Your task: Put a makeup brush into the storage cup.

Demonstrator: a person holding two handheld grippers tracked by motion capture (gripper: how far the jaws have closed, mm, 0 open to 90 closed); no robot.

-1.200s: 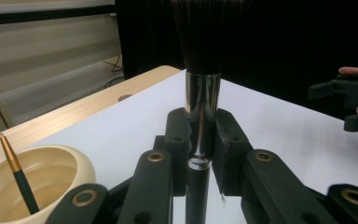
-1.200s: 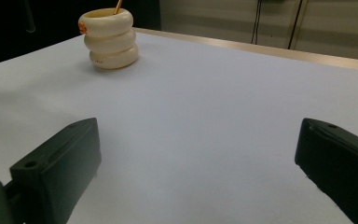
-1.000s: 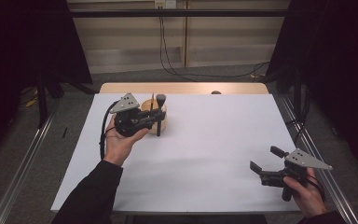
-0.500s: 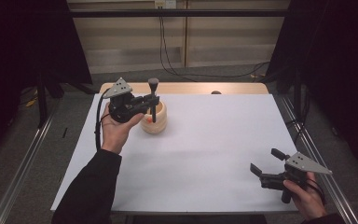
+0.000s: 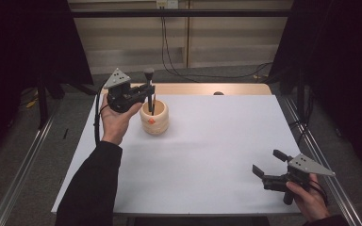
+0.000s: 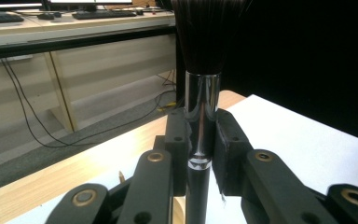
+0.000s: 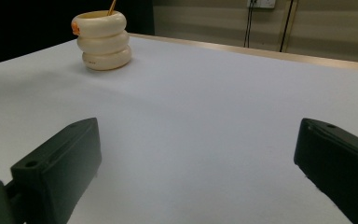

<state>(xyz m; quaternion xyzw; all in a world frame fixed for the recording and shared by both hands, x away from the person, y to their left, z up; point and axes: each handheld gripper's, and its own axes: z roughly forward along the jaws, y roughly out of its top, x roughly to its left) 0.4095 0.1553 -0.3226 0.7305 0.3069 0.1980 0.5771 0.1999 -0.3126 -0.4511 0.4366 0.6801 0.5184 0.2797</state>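
White covers the tabletop [image 5: 207, 160] almost wholly, with a strip of pale wood showing along its far edge. On it, far left, stands the cream ringed holder [image 5: 154, 117], a stack of three rounded rings with a thin stick poking from its mouth.

We hold the left hand-held gripper [image 5: 147, 92] just above that holder, jaws clamped on the makeup brush [image 5: 150, 89]. In the left gripper view the chrome ferrule [image 6: 202, 116] sits upright between the pads, dark bristles [image 6: 205, 32] up, handle pointing down into the cup's opening. A second ago this gripper sat lower and nearer, level with the holder's side; now it has risen and moved toward the far edge, bringing the brush upright over the mouth. We judge the brush is either entering or leaving the cup; its tip seems to be inside the rim.

Near right, the right hand-held gripper [image 5: 268, 165] has stayed put, its jaws spread wide and empty.
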